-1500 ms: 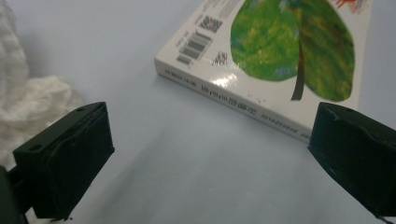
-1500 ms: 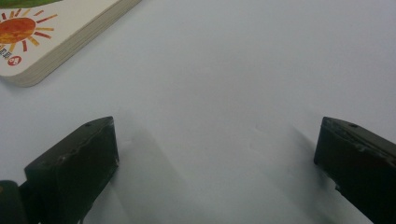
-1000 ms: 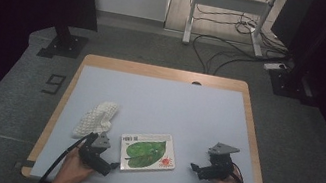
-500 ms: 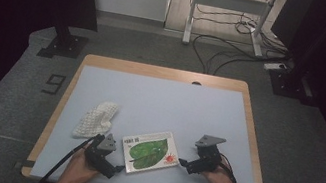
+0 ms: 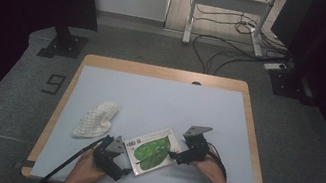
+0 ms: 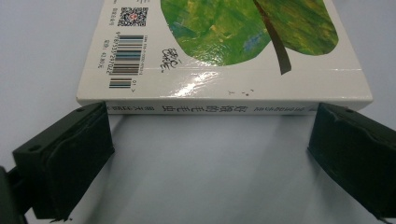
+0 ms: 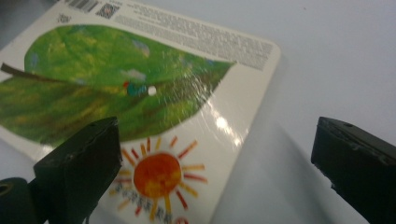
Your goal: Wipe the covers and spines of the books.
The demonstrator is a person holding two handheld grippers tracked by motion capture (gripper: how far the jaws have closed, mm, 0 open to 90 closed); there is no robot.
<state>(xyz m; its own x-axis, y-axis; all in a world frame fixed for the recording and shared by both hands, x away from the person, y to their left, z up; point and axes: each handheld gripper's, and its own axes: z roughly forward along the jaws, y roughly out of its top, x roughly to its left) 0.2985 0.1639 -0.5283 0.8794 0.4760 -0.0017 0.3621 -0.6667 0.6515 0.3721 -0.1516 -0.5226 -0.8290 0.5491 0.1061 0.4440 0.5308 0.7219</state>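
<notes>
Green-leaf book (image 5: 152,150) lies flat at the table's (image 5: 159,101) 6 o'clock. Left gripper (image 5: 114,158) spread at its spine, right gripper (image 5: 184,155) spread at its 3 o'clock edge. Approach step; next, probably close on the edges squarely to lift.

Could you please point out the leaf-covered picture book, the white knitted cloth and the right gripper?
Glossy picture book with green leaf cover (image 5: 152,151): high view, on the leaf.
White knitted cloth (image 5: 95,119): high view, its middle.
Black right gripper (image 5: 176,158): high view, between its fingertips.
</notes>
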